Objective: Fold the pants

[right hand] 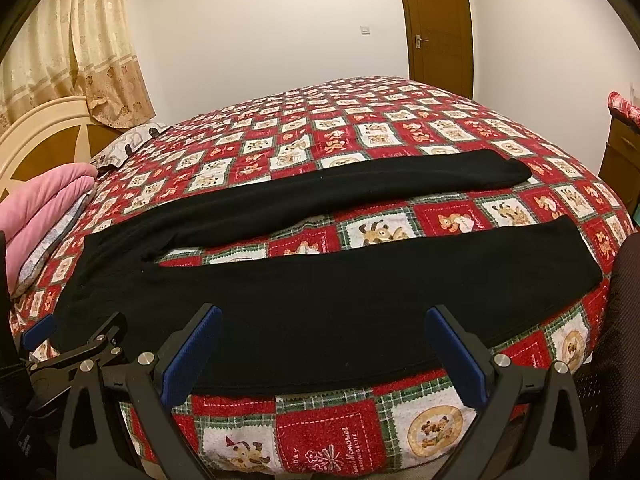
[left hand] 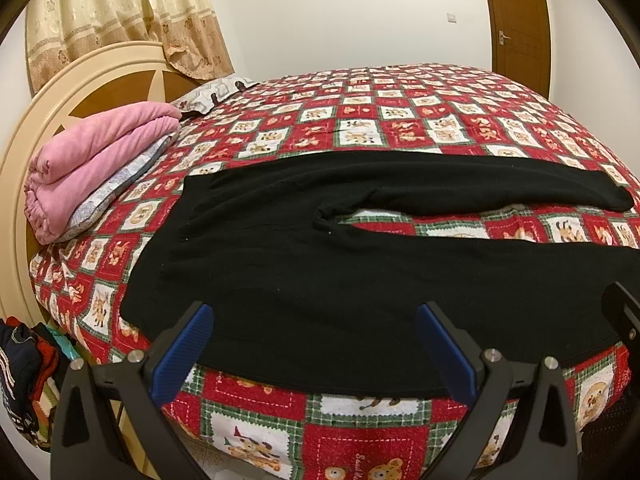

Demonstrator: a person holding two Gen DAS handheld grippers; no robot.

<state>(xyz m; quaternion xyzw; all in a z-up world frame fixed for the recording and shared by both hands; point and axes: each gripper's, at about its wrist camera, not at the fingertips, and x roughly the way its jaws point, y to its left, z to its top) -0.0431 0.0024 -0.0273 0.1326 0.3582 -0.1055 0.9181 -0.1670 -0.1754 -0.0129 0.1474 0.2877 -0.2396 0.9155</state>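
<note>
Unfolded, the black knit pants (left hand: 320, 264) lay on the red patchwork quilt (left hand: 360, 120), legs toward three o'clock; left gripper (left hand: 314, 344) and right gripper (right hand: 322, 346) gaped wide, risking pinching quilt too.

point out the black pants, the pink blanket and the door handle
black pants (left hand: 320, 280), left wrist view, on the seat area
pink blanket (left hand: 92, 160), left wrist view, on its folded top
door handle (right hand: 419, 40), right wrist view, on the lever

Black pants (right hand: 248, 292) lie flat and unfolded across a patchwork bed (right hand: 360, 128), waistband at left, legs spread apart rightward.
</note>
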